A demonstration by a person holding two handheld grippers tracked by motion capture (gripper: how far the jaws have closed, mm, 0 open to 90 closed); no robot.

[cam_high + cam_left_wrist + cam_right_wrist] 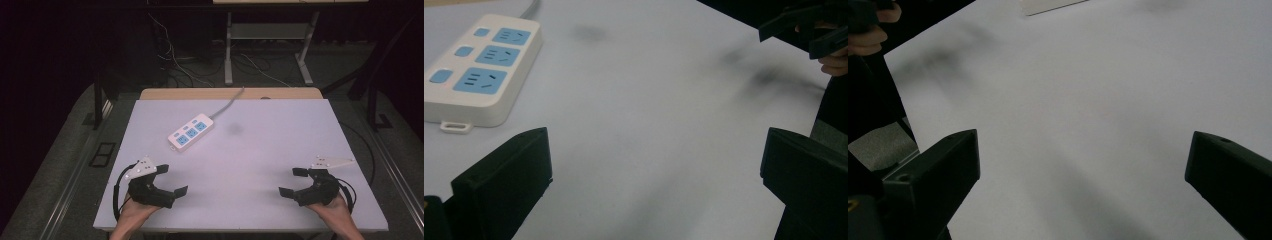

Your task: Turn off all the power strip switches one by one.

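**Both grippers wide apart, nothing held, power strip lying ahead of the left one**

From where I stand, the person has a tool in each hand, low over the near edge of the white table [280, 150]. The left gripper [172, 180] has its jaws spread wide with only bare tabletop between them. The right gripper [294, 181] is the same: jaws parted, nothing gripped. The two are well apart, each angled in toward the other.

The white power strip [191, 132], with its blue sockets, lies flat on the table ahead of the left gripper and a little toward the right one, clear of both. In the left gripper view the power strip [476, 70] sits beyond the left-hand jaw, not touching it. Its grey cord [227, 105] runs away from the grippers over the far edge.
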